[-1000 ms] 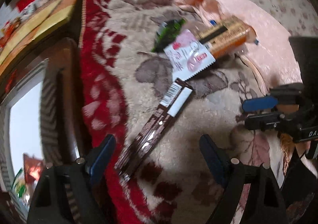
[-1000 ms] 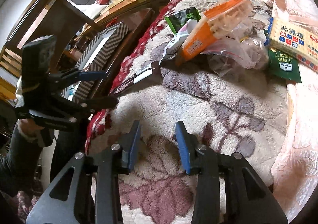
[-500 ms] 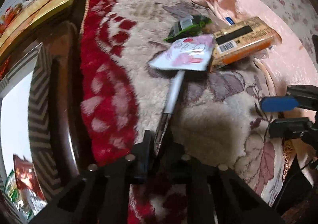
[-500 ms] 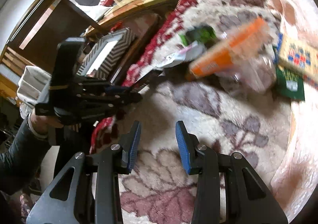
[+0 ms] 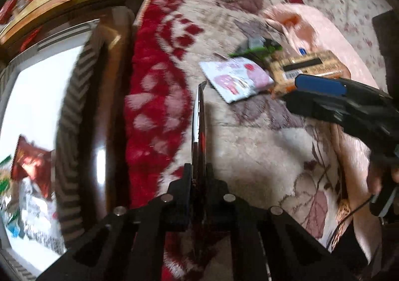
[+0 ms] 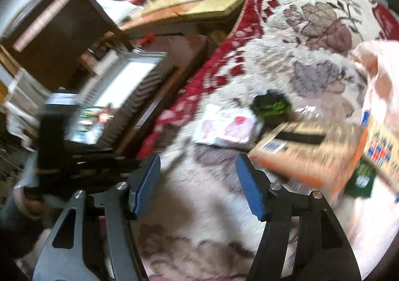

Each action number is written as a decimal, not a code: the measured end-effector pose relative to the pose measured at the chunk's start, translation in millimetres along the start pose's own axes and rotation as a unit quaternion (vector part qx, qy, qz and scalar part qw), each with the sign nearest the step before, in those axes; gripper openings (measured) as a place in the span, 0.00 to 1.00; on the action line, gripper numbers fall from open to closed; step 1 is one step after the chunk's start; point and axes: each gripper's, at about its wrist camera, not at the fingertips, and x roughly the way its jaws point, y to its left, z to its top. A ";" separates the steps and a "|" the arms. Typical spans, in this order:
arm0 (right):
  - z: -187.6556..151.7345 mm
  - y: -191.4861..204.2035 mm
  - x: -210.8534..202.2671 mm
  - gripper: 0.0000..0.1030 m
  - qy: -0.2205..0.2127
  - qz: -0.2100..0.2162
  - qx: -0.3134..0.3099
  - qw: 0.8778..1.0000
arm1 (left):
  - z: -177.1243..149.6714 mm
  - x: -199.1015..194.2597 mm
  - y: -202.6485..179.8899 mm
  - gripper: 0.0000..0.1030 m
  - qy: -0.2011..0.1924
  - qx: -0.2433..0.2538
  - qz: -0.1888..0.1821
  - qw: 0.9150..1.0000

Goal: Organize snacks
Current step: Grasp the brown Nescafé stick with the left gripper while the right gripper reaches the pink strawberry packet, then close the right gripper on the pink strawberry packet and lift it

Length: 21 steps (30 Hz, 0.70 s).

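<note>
One snack bar [image 5: 198,126] clamped in left tool [image 5: 198,176]; one pink packet [image 5: 237,78] beyond

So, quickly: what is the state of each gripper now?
Left gripper: closed on the long brown snack bar.
Right gripper: open, holding nothing, jaws just widened.

A long dark snack bar [image 5: 198,128] stands edge-on at centre frame. Upper right of it, on the floral blanket, lie a pink-and-white packet [image 5: 237,78], a green wrapper [image 5: 259,49] and an orange-edged box [image 5: 309,66], clustered together.
</note>
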 end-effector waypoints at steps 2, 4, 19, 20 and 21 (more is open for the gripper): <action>10.0 -2.5 7.7 0.62 -0.002 -0.013 0.005 1.000 | -2.6 -3.5 5.4 0.10 -0.005 -0.017 0.000 1.000; 19.9 -4.9 16.1 0.62 -0.003 -0.020 0.018 1.000 | -5.8 -4.6 10.1 0.10 -0.009 -0.030 0.006 0.999; 37.3 6.5 86.5 0.78 0.072 -0.139 -0.044 0.987 | -12.2 -0.2 12.4 0.10 -0.006 -0.047 -0.005 0.999; 36.7 5.5 85.0 0.75 0.067 -0.134 -0.043 0.988 | -12.5 -1.0 12.4 0.10 -0.007 -0.048 -0.005 0.999; 35.8 4.2 82.7 0.68 0.063 -0.129 -0.042 0.989 | -12.8 -1.6 12.9 0.10 -0.008 -0.049 -0.005 0.999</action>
